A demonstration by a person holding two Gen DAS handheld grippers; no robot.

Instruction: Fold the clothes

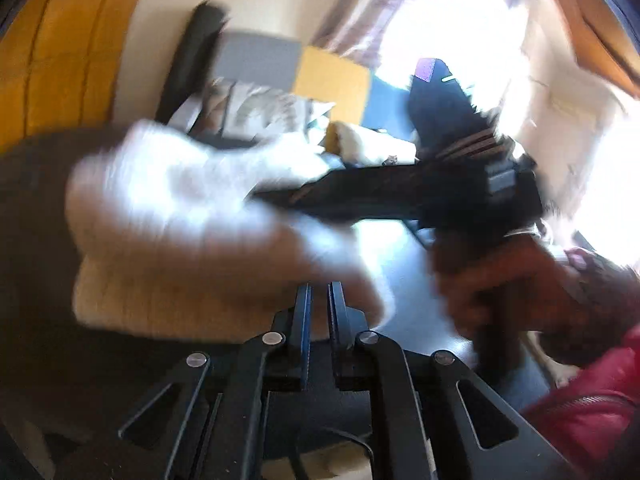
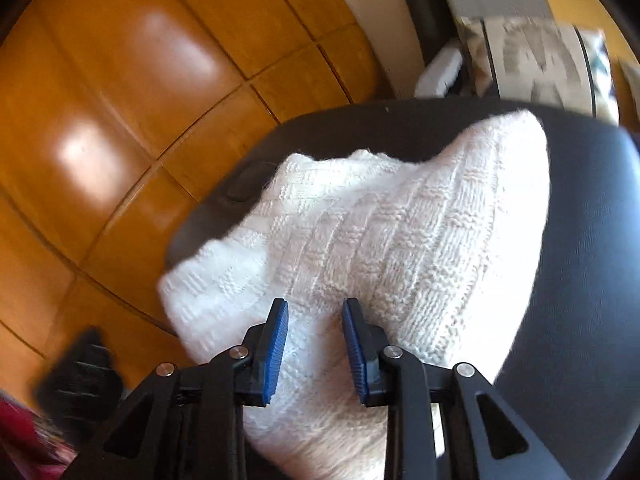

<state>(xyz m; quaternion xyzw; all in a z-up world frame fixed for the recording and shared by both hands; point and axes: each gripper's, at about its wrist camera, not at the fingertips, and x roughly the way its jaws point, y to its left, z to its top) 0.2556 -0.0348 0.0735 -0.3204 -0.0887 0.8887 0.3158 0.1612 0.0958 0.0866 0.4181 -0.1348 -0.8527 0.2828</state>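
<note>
Left tongs point(image 1: 320, 300) pressed together, whether pinching knit unclear; right tongs point(image 2: 316, 344) spread over the white sweater point(image 2: 380, 220): grip near edge squarely.

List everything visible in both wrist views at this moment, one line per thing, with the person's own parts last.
knit garment: one, white, bunched on the dark seat
dark seat: one, black, under the garment
wooden panels: several, orange-brown, left of the seat
patterned cushion: one, grey-white, behind the seat
left gripper: one, black, nearly closed, at the garment's edge
right gripper: one, black with blue pads, open over the garment
hand: one, gripping the right gripper's handle
red sleeve: one, lower right
</note>
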